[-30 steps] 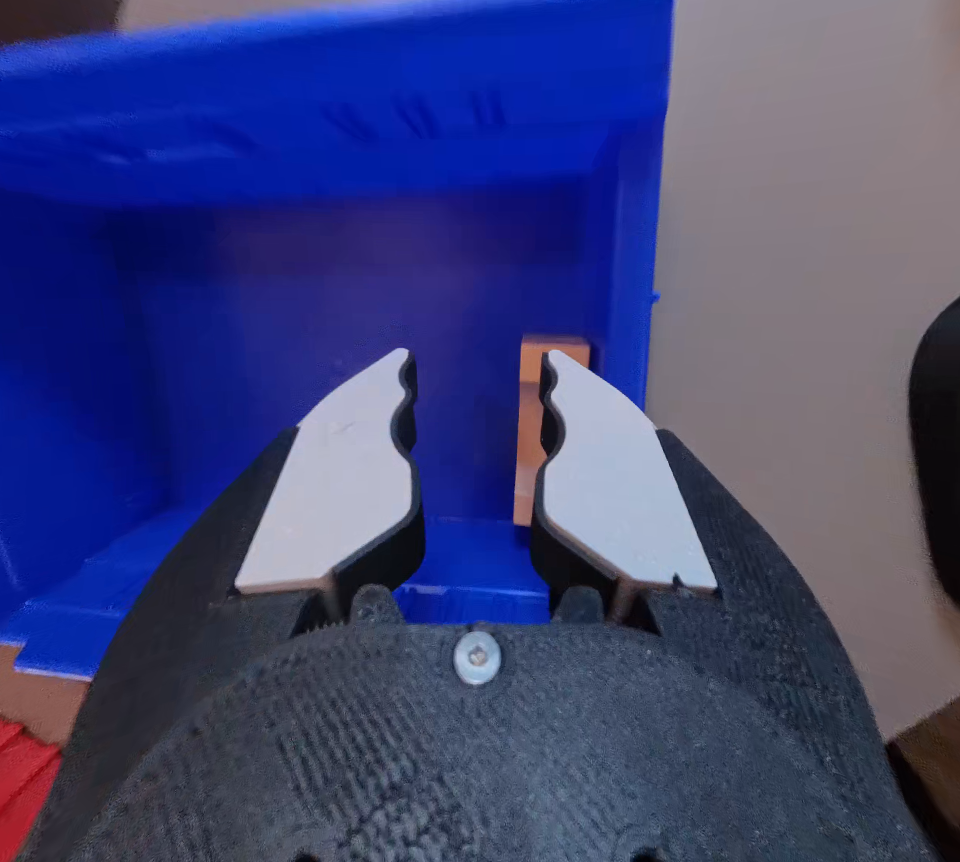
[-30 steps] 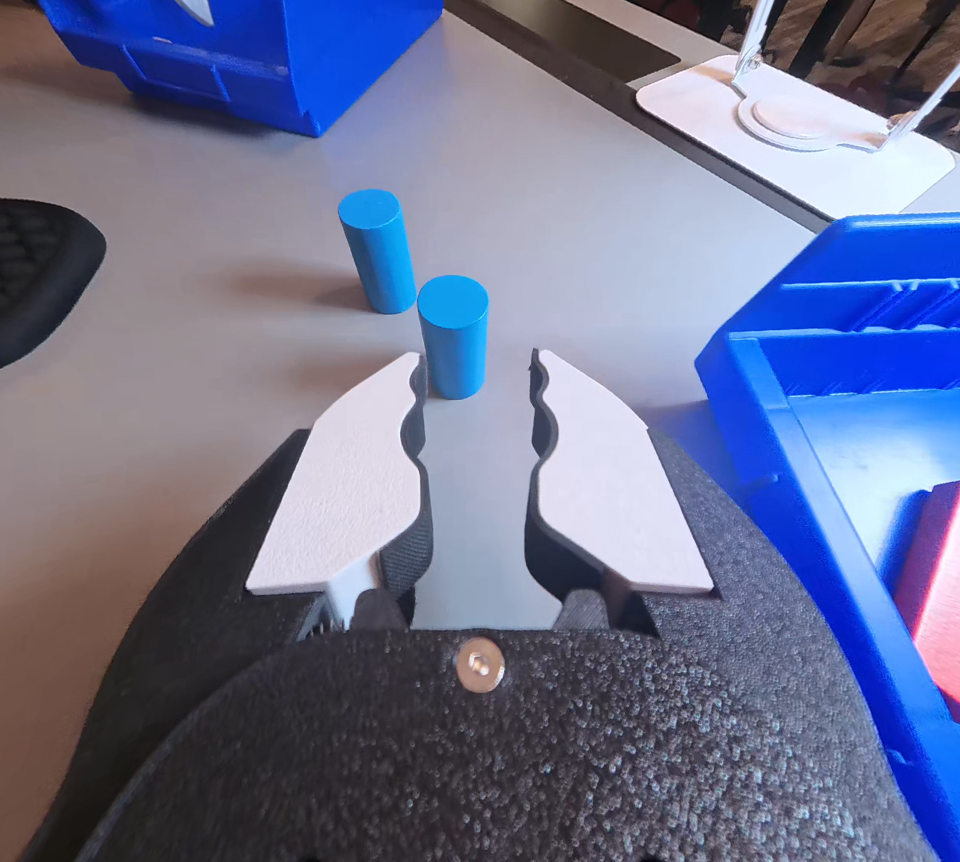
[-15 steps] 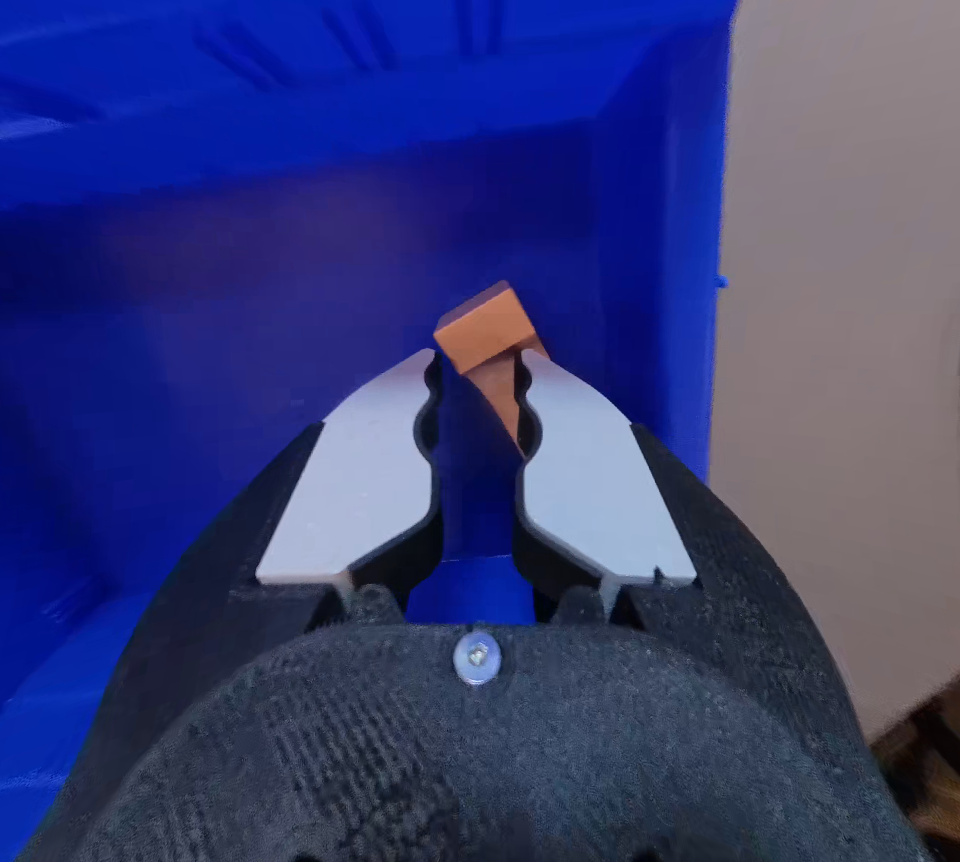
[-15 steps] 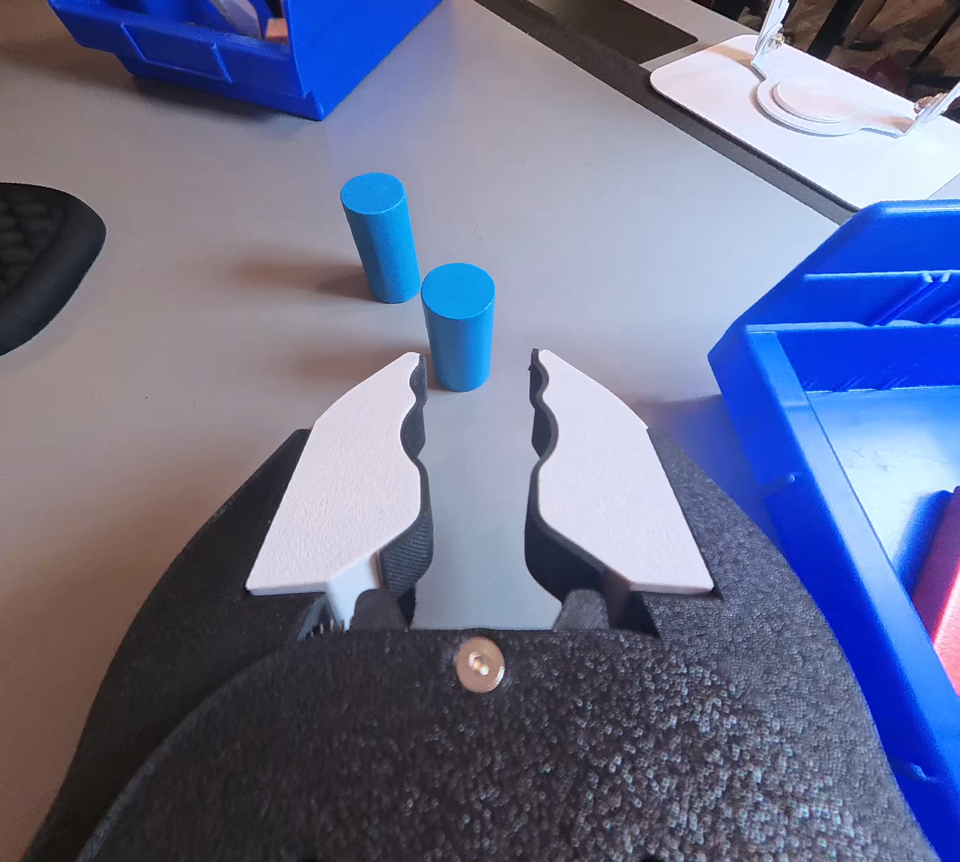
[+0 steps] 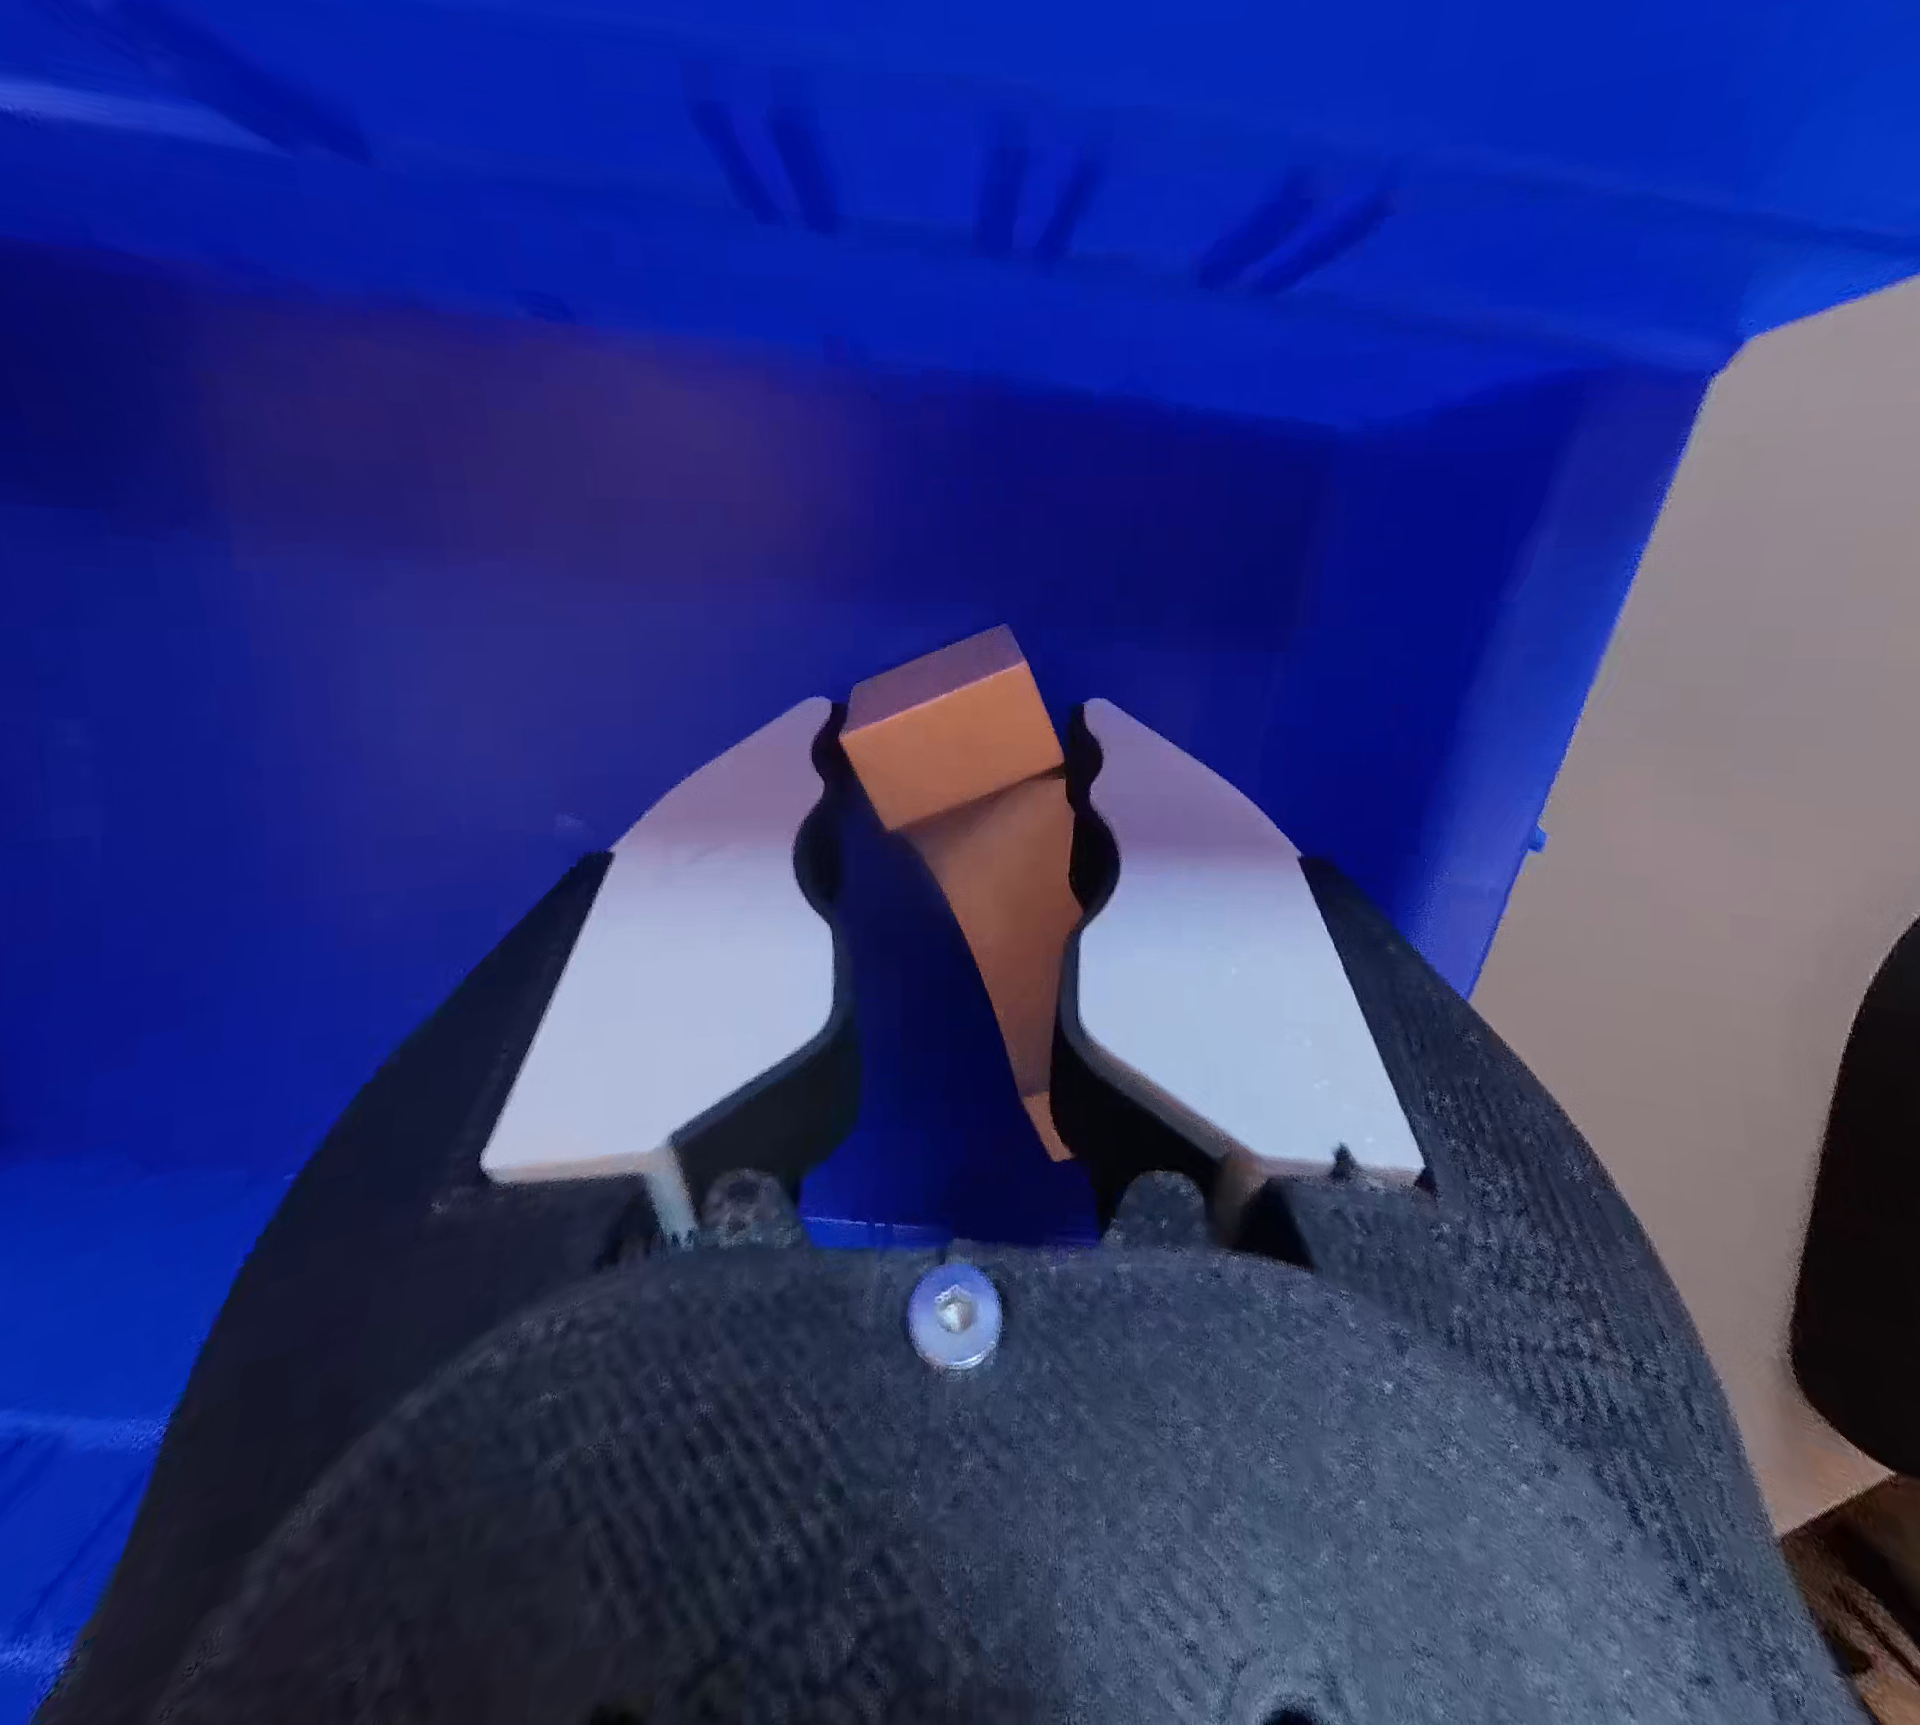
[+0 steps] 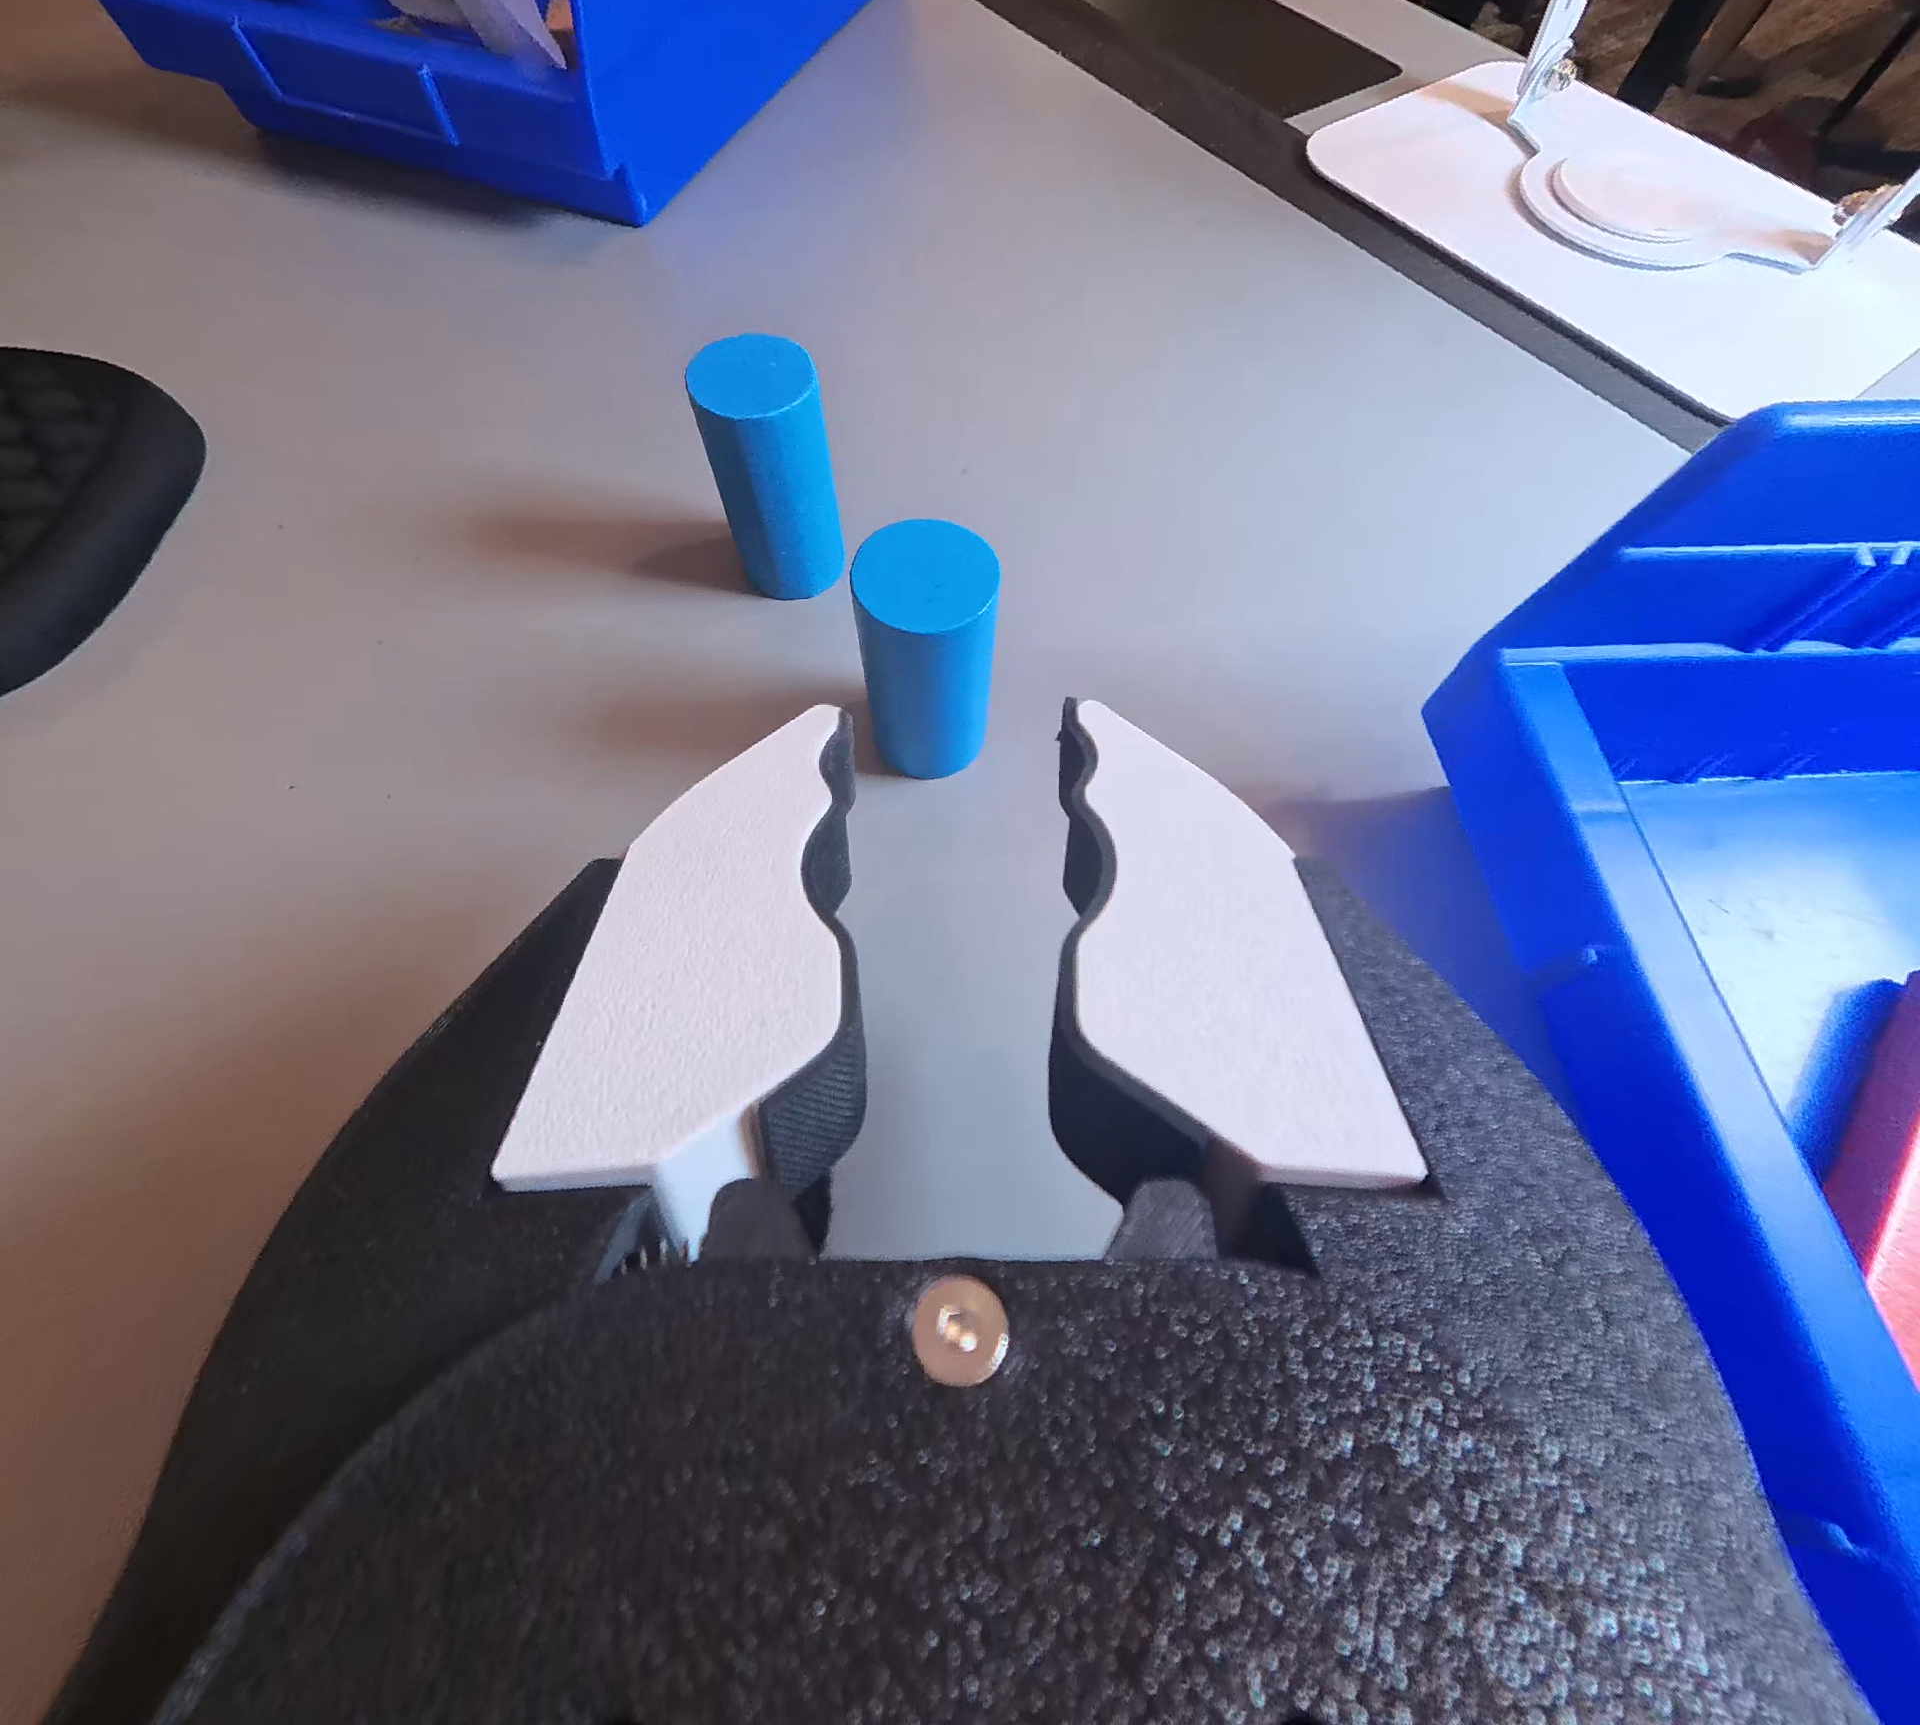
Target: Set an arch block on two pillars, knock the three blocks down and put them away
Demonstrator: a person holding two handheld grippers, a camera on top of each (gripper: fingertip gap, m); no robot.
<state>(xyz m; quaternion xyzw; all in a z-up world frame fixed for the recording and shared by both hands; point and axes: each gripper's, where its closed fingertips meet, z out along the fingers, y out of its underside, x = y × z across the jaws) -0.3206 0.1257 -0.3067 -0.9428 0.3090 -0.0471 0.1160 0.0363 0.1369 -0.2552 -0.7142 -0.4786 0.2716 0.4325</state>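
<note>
My left gripper (image 5: pixel 956 709) is deep inside a blue bin (image 5: pixel 623 532). Its jaws stand open on either side of an orange arch block (image 5: pixel 951 745). The block is tilted and lies along the right finger (image 5: pixel 1195 948); its upper end nearly fills the gap between the tips. The right wrist view shows this gripper in the far bin (image 6: pixel 727 13). My right gripper (image 6: pixel 956 719) is open and empty, low over the grey table (image 6: pixel 1195 428). Two blue cylinder pillars stand upright just ahead of it, the near one (image 6: pixel 925 647) by its left fingertip and the far one (image 6: pixel 769 470) behind.
A second blue bin (image 6: pixel 1683 740) with a red block (image 6: pixel 1881 1145) inside stands to the right of my right gripper. A black rounded object (image 6: pixel 73 512) lies at the table's left. A white stand base (image 6: pixel 1558 200) sits at the far right. Spacing between my two grippers at the tips: around 35 cm.
My left gripper moved deeper into the bin and came around the arch block, which tipped from upright to tilted. Its jaws narrowed, then widened again. My right gripper barely moved.
</note>
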